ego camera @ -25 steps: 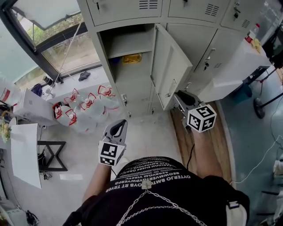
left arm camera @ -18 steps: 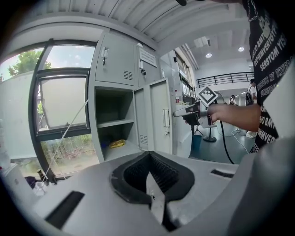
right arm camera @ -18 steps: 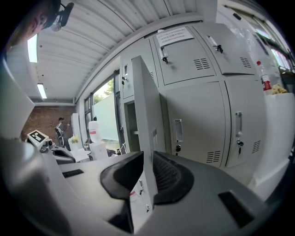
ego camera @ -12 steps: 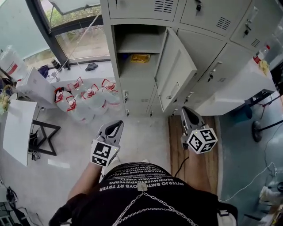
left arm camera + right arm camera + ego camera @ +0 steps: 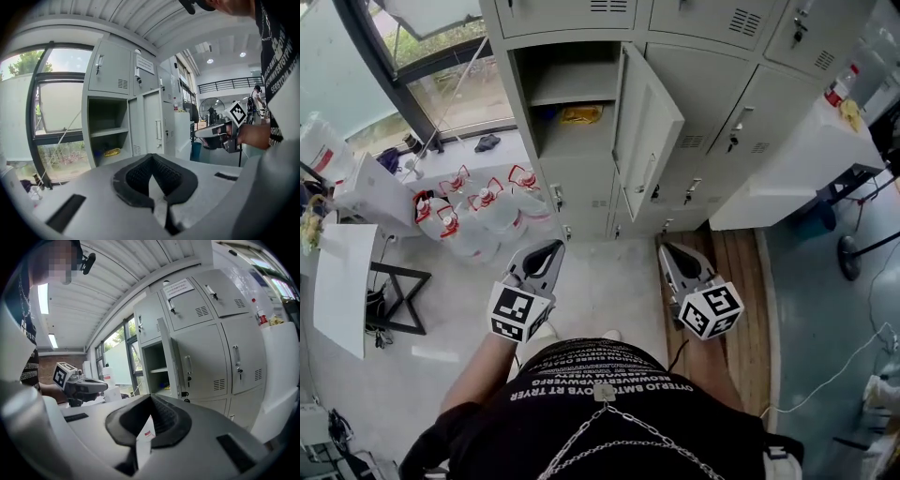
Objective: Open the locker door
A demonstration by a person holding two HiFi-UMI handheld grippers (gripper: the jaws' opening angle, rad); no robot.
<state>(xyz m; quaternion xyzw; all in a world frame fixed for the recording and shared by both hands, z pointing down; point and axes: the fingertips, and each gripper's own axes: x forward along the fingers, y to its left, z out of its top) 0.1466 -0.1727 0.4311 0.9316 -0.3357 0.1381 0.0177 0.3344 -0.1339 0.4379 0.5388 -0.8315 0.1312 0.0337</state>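
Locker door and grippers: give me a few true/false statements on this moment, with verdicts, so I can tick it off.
1. The locker door stands open. True.
2. A yellow item lies inside the open locker. True.
3. The right gripper grips the locker door. False: its jaws are shut on nothing, apart from the lockers.
4. The left gripper has its jaws wide apart. False: they are together, with nothing between them.
5. The water bottles stand inside the locker. False: they stand on the floor by the window.
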